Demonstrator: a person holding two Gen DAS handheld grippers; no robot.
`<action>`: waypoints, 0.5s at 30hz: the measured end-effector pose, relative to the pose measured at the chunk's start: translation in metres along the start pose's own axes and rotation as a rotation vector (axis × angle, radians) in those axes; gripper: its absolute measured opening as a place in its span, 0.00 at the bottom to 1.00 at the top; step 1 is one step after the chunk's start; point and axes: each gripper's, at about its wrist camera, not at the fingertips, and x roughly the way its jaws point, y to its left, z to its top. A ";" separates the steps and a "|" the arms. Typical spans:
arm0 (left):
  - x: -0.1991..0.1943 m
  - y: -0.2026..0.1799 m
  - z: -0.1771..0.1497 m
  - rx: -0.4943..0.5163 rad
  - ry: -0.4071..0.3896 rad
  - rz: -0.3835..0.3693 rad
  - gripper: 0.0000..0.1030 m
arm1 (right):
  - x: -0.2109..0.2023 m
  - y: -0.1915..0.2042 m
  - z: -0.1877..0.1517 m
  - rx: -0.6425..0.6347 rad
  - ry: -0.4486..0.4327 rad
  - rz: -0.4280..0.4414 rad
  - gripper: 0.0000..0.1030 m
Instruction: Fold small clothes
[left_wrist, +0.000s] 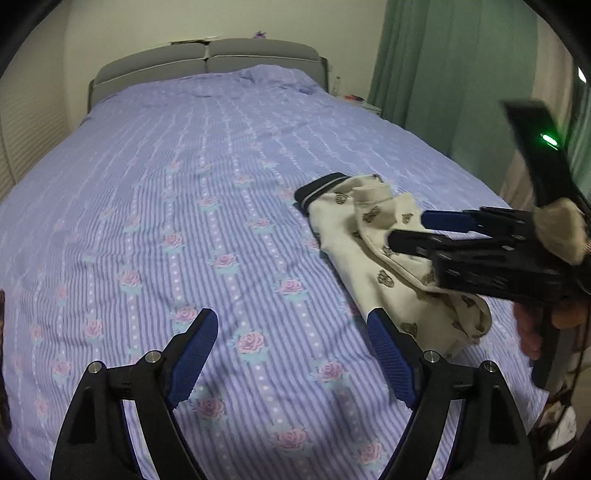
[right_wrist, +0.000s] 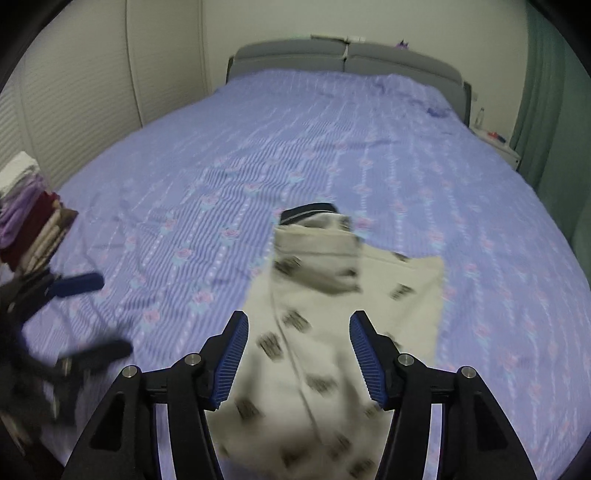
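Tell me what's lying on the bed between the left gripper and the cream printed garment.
Nothing: in the left wrist view, only bare striped floral bedspread lies between the open left gripper and the cream garment, which lies close beside its right finger.

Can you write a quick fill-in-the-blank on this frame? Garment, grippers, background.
1. The cream garment lies on a bedspread printed with pink ____.
2. The garment's dark band points toward the bed's ____.
3. Both the left gripper and the right gripper hold ____.
4. The curtain beside the bed is ____.

Missing words: roses; headboard; nothing; green
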 end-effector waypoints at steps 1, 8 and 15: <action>0.002 0.001 0.000 -0.010 -0.002 -0.004 0.80 | 0.007 0.003 0.006 0.010 0.009 -0.019 0.56; 0.009 0.009 0.002 -0.041 -0.024 -0.028 0.80 | 0.052 0.019 0.026 0.074 0.088 -0.161 0.63; 0.015 0.010 0.005 -0.041 -0.022 -0.057 0.80 | 0.068 -0.010 0.027 0.116 0.110 -0.184 0.55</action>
